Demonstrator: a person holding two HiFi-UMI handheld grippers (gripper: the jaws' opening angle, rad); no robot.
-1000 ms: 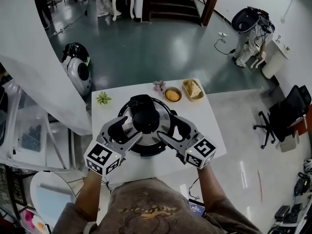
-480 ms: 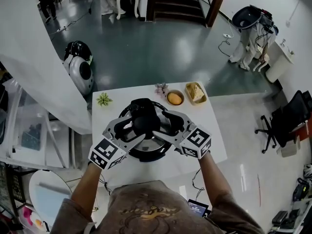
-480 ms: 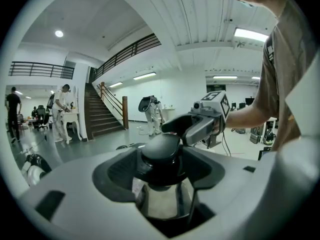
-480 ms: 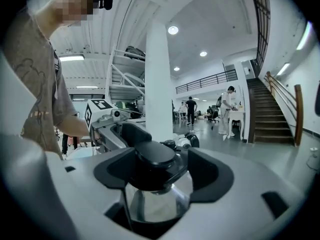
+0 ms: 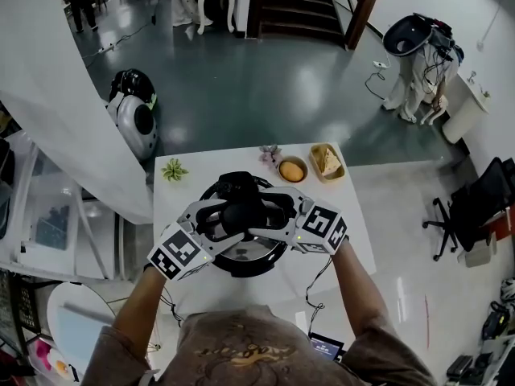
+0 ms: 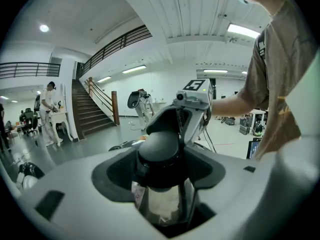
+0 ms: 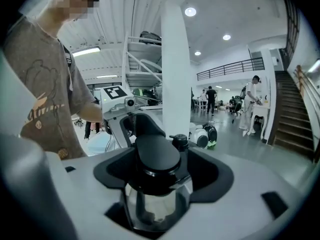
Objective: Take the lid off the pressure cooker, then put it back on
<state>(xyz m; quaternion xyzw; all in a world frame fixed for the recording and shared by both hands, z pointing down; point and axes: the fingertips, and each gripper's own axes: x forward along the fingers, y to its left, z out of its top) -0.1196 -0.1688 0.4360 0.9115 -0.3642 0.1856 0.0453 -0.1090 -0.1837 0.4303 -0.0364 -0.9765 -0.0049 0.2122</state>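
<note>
1. Lit brightly and evenly from above by round white ceiling lamps (image 7: 190, 11) and a long white strip light (image 6: 245, 30).
2. Pale glare on the glossy grey-green floor (image 5: 265, 79).
3. Heavy fisheye bending and black corners in both gripper views; nearest foreground soft.

- The left gripper (image 5: 225, 217) reaches in from the lower left, its jaws clamped on the lid handle (image 5: 244, 213).
- The right gripper (image 5: 269, 215) comes in from the right, its jaws gripping the same handle.
- The left forearm (image 5: 143, 300) and right forearm (image 5: 354, 280) angle inward.
</note>
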